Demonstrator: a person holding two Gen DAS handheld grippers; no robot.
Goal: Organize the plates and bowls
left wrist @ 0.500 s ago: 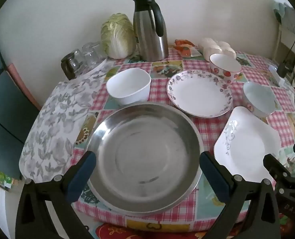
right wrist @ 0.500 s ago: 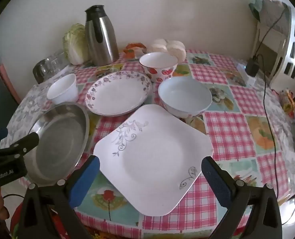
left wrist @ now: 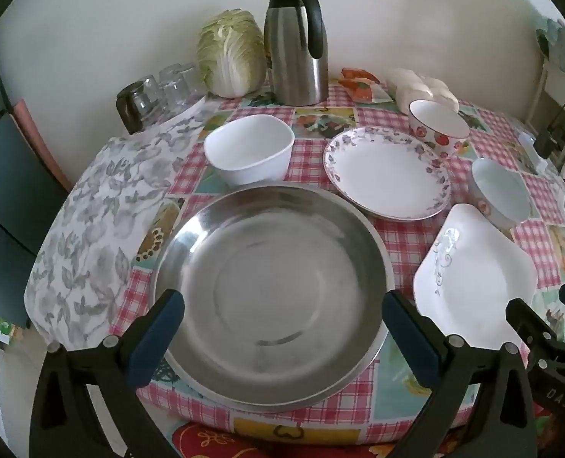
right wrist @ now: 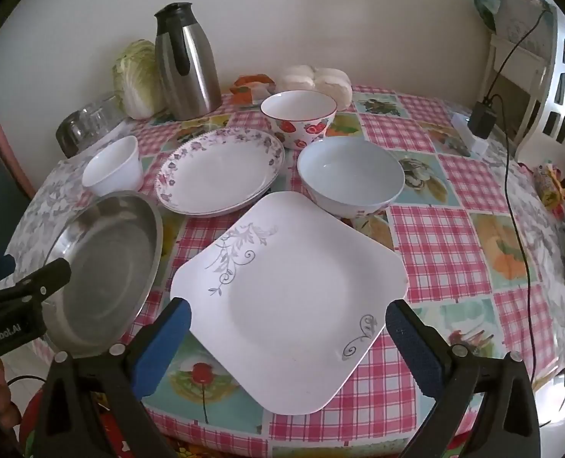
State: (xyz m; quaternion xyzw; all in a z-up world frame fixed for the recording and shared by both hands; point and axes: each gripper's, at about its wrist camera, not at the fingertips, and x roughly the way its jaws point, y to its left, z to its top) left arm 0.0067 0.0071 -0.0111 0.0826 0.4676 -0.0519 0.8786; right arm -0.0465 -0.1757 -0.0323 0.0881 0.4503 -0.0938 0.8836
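Both tools spread, empty, each facing a dish at the near tabletop edge.
Left tool [left wrist: 282, 313] straddles steel pan [left wrist: 271, 290]; right tool [right wrist: 288, 322] straddles square white plate [right wrist: 290, 297], corner-on. Farther: floral round plate [right wrist: 219, 170], small white bowl [right wrist: 112, 166], pale blue bowl [right wrist: 351, 175], strawberry bowl [right wrist: 299, 116]; all separate, unstacked.

Left gripper [left wrist: 282, 328] fingers [left wrist: 156, 337] spread wide above steel pan [left wrist: 271, 282].

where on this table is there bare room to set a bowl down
The widest bare cloth lies right of the square white plate and pale blue bowl, toward the black cable. The grey leaf-print cloth left of the round steel pan is also bare. The centre, round the flower-rimmed round plate, is crowded.
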